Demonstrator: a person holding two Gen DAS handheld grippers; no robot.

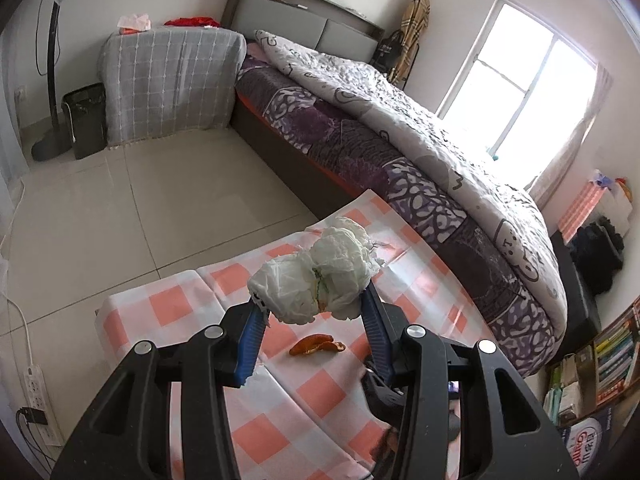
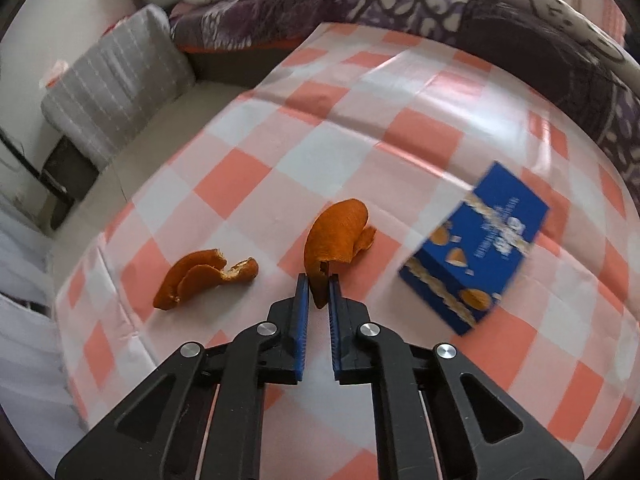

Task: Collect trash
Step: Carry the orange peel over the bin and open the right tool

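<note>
My left gripper [image 1: 314,294] is shut on a crumpled white tissue wad [image 1: 320,276] and holds it above the pink checked tablecloth [image 1: 280,400]. An orange peel [image 1: 318,347] lies on the cloth below it. My right gripper [image 2: 319,284] is shut on a curled orange peel [image 2: 336,236], just above the cloth [image 2: 360,128]. A second orange peel [image 2: 202,274] lies to its left. A blue snack box [image 2: 476,246] lies to the right.
A bed [image 1: 400,128] with a purple sheet and white quilt runs along the table's far side. A black trash bin [image 1: 85,120] stands on the tiled floor by a grey-covered cabinet [image 1: 172,84]. A power strip [image 1: 36,392] lies at the left. Book shelves [image 1: 600,364] stand right.
</note>
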